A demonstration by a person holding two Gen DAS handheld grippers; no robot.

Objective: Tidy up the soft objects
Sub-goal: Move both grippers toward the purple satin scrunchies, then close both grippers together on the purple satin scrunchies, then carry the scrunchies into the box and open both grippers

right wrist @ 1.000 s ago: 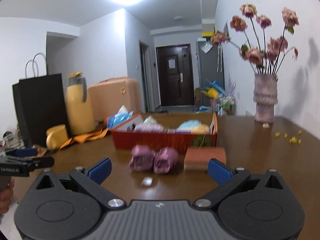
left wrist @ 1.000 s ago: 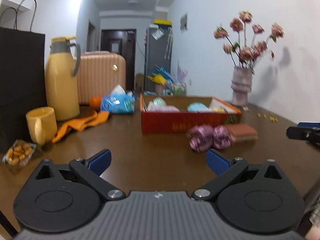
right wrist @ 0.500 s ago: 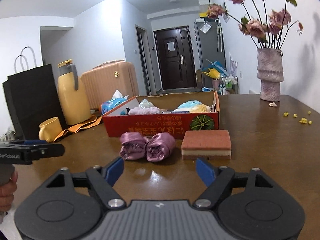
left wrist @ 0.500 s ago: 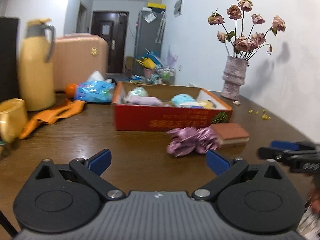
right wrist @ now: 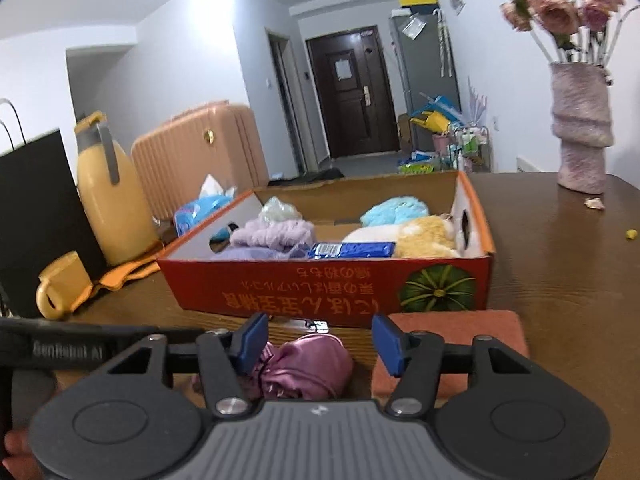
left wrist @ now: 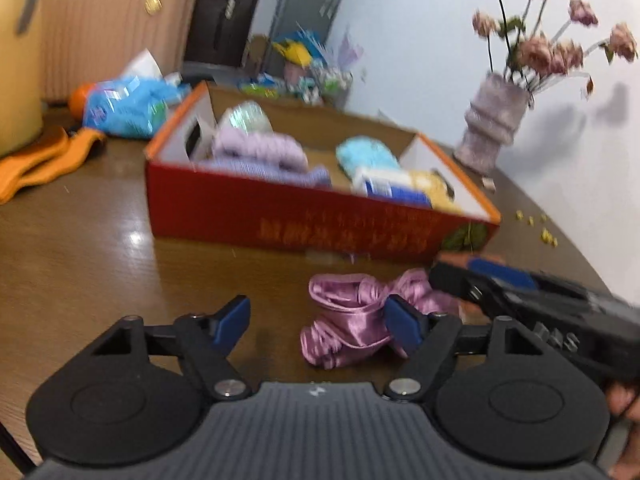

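Note:
A pink satin cloth bundle (left wrist: 352, 320) lies on the brown table in front of a red cardboard box (left wrist: 304, 220) that holds several soft items. My left gripper (left wrist: 320, 324) is open, low over the table, with its right finger at the bundle's edge. My right gripper (right wrist: 318, 340) is open just above the same bundle (right wrist: 308, 368), the jaws spread on either side of it. The right gripper also shows in the left wrist view (left wrist: 480, 280) at the bundle's right side. A terracotta sponge block (right wrist: 460, 332) lies right of the bundle. The box (right wrist: 320, 288) stands directly behind.
A vase of dried roses (right wrist: 580, 140) stands at the back right. A yellow jug (right wrist: 112, 208), yellow mug (right wrist: 60, 288), orange cloth (left wrist: 44, 156), blue tissue pack (left wrist: 128, 104) and black bag (right wrist: 32, 216) are on the left. A peach suitcase (right wrist: 200, 152) stands behind.
Both grippers have moved forward and down toward the pink bundle. The right gripper's jaws have narrowed somewhat and now straddle it. The box looms closer in both views.

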